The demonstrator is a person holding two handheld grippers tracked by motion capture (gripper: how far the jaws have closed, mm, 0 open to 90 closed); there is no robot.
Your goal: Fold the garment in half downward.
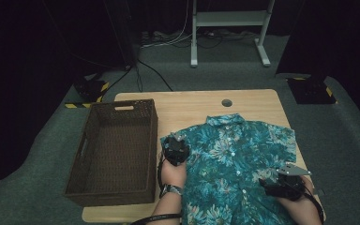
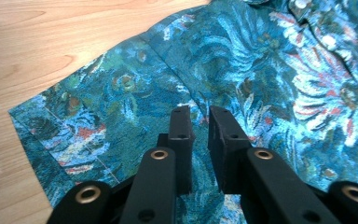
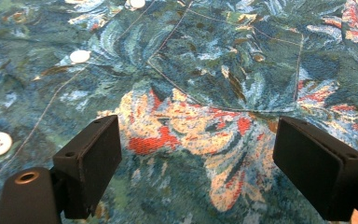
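The shirt (image 1: 236, 159) is lying flat on the table (image 1: 187, 105), face up, with its collar pointing to the far edge and its hem coming toward me, so its long axis is running from me to the far side. The sleeves are spreading out to both sides. A basket (image 1: 115, 154) is standing just beside it on the left. I am holding my left gripper (image 1: 175, 151) at the shirt's left sleeve, near the shoulder seam; its jaws are standing almost closed with only a narrow gap, and a little cloth seems to be lying between them, but I cannot tell if the pads are really pinching it. My right gripper (image 1: 281, 183) is resting over the right lower part of the shirt, and its jaws are standing wide open above the cloth just below the chest pocket (image 3: 228, 60), gripping nothing. The hem is running out of the high view at the bottom, and my hands are covering part of the cloth. The room around the table is very dark.
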